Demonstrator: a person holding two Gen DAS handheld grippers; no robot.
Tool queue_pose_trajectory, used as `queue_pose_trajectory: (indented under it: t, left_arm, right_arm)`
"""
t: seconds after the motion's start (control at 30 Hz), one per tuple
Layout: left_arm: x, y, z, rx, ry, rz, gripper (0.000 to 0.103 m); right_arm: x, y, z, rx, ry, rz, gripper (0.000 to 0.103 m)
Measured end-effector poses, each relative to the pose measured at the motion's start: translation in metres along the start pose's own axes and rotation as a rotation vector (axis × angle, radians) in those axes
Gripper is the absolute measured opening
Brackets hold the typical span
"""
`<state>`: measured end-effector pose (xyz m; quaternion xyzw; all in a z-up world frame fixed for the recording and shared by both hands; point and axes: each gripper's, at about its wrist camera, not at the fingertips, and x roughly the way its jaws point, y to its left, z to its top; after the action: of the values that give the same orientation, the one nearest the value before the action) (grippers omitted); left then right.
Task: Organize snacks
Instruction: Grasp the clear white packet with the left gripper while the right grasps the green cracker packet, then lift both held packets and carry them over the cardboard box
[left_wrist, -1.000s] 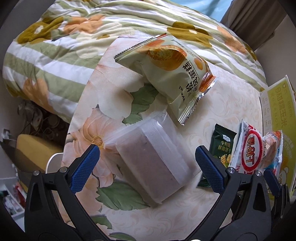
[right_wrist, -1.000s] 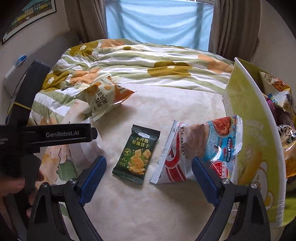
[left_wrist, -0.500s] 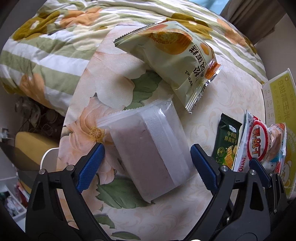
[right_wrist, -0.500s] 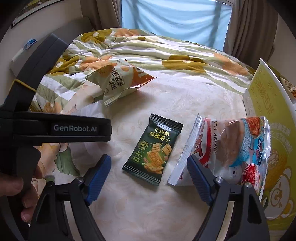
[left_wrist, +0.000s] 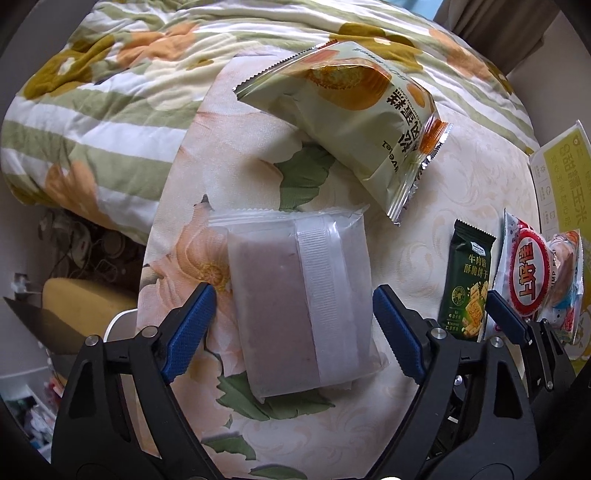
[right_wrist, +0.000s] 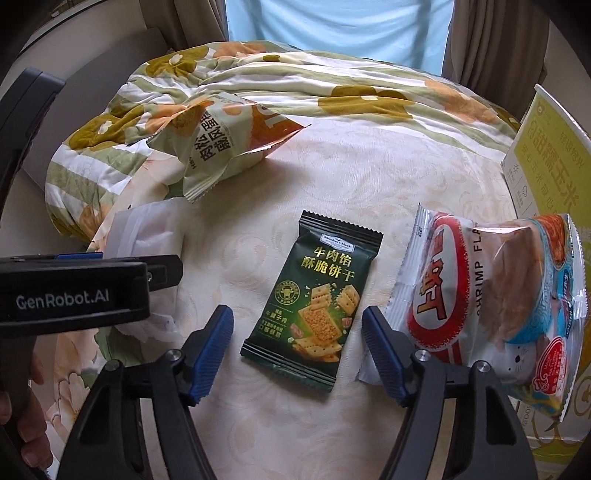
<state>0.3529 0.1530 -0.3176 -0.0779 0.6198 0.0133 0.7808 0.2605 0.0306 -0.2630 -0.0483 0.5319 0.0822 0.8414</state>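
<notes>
Left wrist view: clear-wrapped purple cake between spread left tool fingers; green cracker packet between gaping right tool.

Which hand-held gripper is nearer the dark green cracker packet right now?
Right. The right hand-held gripper is open around the dark green cracker packet; the left hand-held gripper straddles the clear-wrapped purple cake beside it.

Left wrist view looks steeply down, close over clear packet. Right wrist view sits close above green cracker pack, facing window at 12 o'clock. Both share cracker pack, shrimp bag.
</notes>
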Motion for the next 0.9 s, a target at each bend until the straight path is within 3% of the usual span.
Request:
queue_pose_trajectory:
  t: [0.13, 0.57, 0.83, 0.9]
  left_arm:
    - [-0.002, -0.005, 0.001, 0.044, -0.021, 0.004, 0.066]
    - [-0.006, 0.012, -0.006, 0.084, -0.02, -0.035, 0.063]
    - [-0.009, 0.019, -0.014, 0.101, -0.019, -0.026, 0.063]
    - [-0.01, 0.02, -0.016, 0.099, -0.021, -0.033, 0.063]
  right_arm:
    - [0.002, 0.001, 0.004, 0.001, -0.009, -0.013, 0.067]
    - [0.009, 0.008, 0.014, -0.015, -0.043, -0.05, 0.062]
    - [0.006, 0.015, 0.009, -0.036, -0.065, -0.044, 0.042]
    - [0.005, 0.016, 0.008, -0.033, -0.068, -0.038, 0.04]
